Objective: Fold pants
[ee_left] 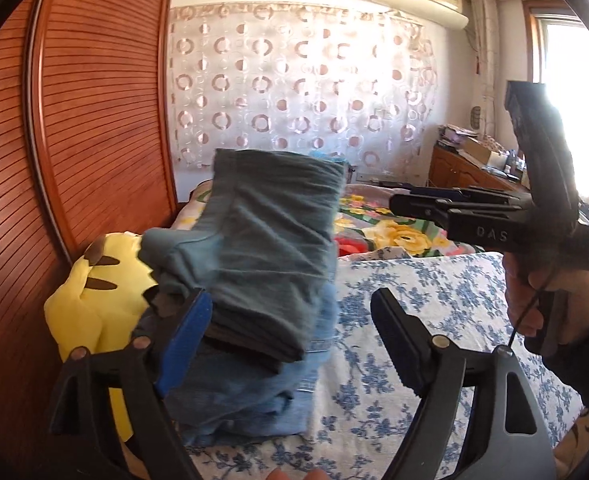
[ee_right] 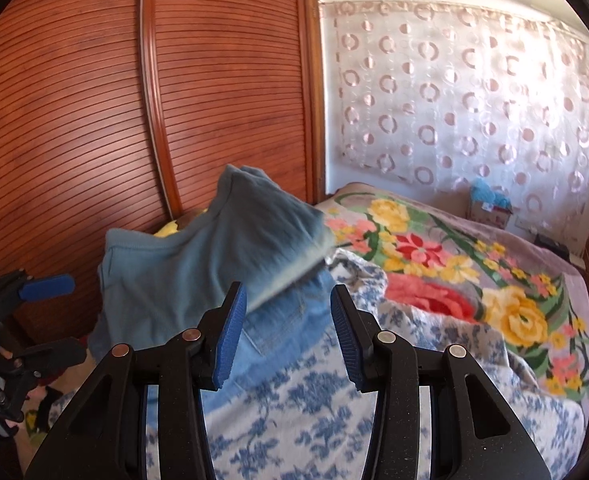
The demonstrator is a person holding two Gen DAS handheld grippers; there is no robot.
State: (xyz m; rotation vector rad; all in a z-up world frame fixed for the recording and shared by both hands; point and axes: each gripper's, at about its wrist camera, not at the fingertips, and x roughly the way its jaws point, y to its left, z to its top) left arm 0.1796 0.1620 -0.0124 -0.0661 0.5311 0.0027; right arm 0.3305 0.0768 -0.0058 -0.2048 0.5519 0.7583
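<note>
Both claws gape empty (left claw (ee_left: pixel 290 332), right claw (ee_right: pixel 288 334)) beside the folded teal pants (ee_left: pixel 270 248).

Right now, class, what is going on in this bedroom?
A person with a gripper in each hand is folding clothes on a bed. The folded teal pants sit atop a stack of jeans. The left gripper and right gripper are both open, holding nothing.

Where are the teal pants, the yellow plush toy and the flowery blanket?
teal pants (ee_left: pixel 270 240), left wrist view, middle of the folded top layer.
yellow plush toy (ee_left: pixel 86 300), left wrist view, its yellow body.
flowery blanket (ee_right: pixel 474 272), right wrist view, its middle.
</note>
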